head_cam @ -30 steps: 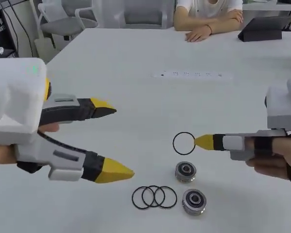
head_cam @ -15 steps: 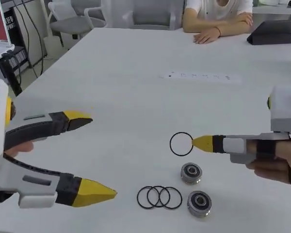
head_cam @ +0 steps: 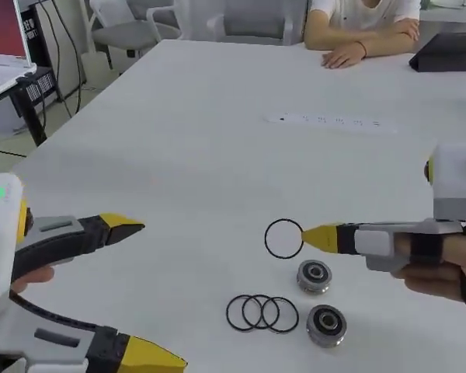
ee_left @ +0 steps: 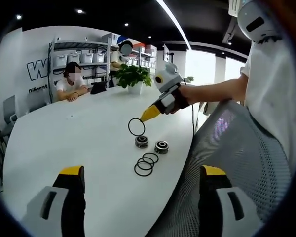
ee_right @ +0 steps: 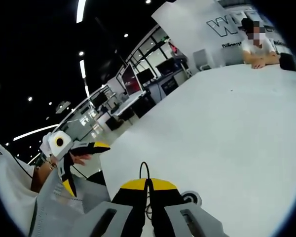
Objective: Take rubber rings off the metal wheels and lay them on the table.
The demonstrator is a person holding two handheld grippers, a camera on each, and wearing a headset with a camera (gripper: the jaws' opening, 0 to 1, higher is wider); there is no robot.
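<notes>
Right gripper (head_cam: 307,235) pinched a thin black rubber ring (head_cam: 283,221), centre-right; left gripper (head_cam: 165,294) gaped wide, lower left. Laying step, likely: lower it beside three loose black rings (head_cam: 262,312), then release.

Rubber ring (ee_right: 143,165) between closed yellow fingers (ee_right: 132,187)

Head above, gripper views opposed, sharing rings (head_cam: 262,312)

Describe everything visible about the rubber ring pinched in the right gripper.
The rubber ring is a thin black loop, round and undistorted. The right gripper has its yellow-tipped jaws shut on one edge; the rest hangs free, touching nothing else. It is held just beyond the farther metal wheel, apparently lifted off the white table.
</notes>
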